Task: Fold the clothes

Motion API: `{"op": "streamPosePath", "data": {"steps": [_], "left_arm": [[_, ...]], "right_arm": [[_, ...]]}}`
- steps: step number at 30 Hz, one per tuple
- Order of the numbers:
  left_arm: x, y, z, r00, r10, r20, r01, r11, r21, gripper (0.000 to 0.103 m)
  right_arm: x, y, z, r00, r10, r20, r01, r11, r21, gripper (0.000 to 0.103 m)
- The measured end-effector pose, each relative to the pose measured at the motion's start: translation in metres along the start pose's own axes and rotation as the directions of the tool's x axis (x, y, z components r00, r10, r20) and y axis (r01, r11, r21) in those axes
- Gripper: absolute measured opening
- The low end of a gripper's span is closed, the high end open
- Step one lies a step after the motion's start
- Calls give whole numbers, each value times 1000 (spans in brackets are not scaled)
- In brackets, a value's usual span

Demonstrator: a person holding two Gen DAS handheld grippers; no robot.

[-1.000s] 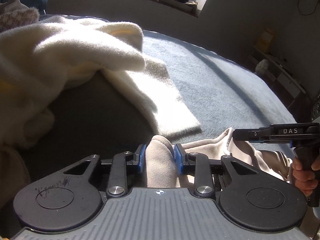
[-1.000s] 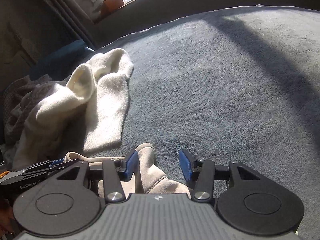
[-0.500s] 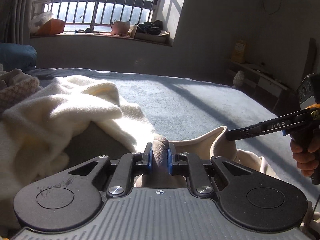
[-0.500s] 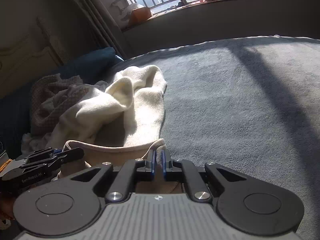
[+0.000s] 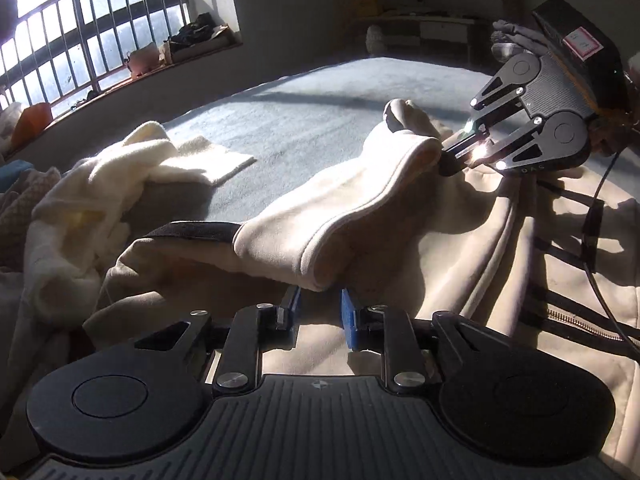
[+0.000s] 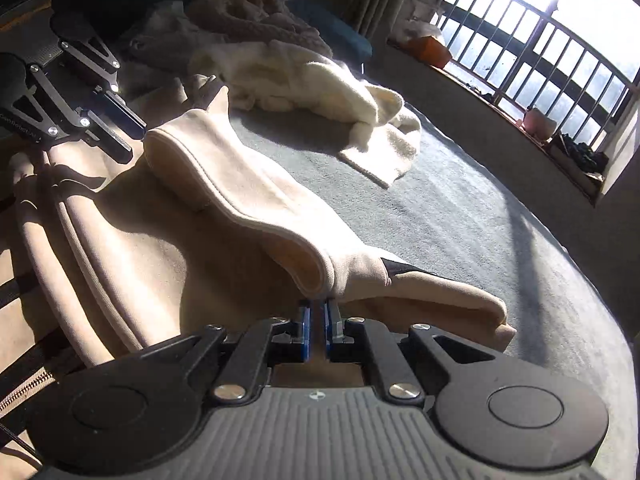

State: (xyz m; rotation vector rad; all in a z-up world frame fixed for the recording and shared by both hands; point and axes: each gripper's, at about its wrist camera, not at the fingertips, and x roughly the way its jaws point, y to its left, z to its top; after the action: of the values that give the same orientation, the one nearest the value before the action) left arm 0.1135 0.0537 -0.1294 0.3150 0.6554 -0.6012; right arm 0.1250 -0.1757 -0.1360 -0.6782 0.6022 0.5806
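We hold the jacket point(image 5: 500, 280) by its ribbed band point(image 5: 340, 208), which is lifted into a ridge above the rest of the cloth. All positions below are given from this band.

**Grip state**
- The right gripper point(image 6: 318, 308) is at one end of the band. Its jaws are pressed together and pinch a thin fold of the edge.
- The left gripper point(image 5: 320, 296) is at the other end. Its jaws have just been opening and now stand spread. The band's corner lies at the mouth of the gap, and the pads do not press on it.

**Why it is held this way**
We judge that holding both ends keeps the band straight, so that the jacket can be laid out square before folding. With only one end pinched, the band sags in a wave between the grippers.

**Where the jacket lies**
The body spreads on the bed point(image 5: 304, 128) on the near side of the band, creased, with the zipper point(image 5: 580, 320) below the band's right end.

**Edges and open room**
- Beyond the band, the bed is bare and sunlit; this is the widest room for spreading.
- Past the band's left end lies a cream sweater point(image 5: 132, 164), close enough to snag a sweep that way.
- The band's piped edge is firm and easy to pinch again.
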Motion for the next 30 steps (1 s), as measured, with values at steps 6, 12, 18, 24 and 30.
{"op": "streamPosePath", "data": {"steps": [6,12,18,24,30], "left_arm": [[-29,36,-1,998,8,54,8,958,-288,37],[-8,86,3,991,-95,98,136,708,-693,47],[38,94,-4,982,-169,89,167,529,-832,47],[53,78,-10,982,-177,64,155,573,-805,25],[46,87,0,968,-81,238,241,569,-787,7]], "right_arm": [[-15,9,-7,1000,-26,13,27,998,-52,9],[-26,-64,-8,995,72,72,-99,851,516,45],[20,-120,-28,959,251,130,-215,350,912,53],[54,-115,-48,928,344,142,-223,207,953,21],[38,-122,-27,957,213,198,-261,326,909,13]]}}
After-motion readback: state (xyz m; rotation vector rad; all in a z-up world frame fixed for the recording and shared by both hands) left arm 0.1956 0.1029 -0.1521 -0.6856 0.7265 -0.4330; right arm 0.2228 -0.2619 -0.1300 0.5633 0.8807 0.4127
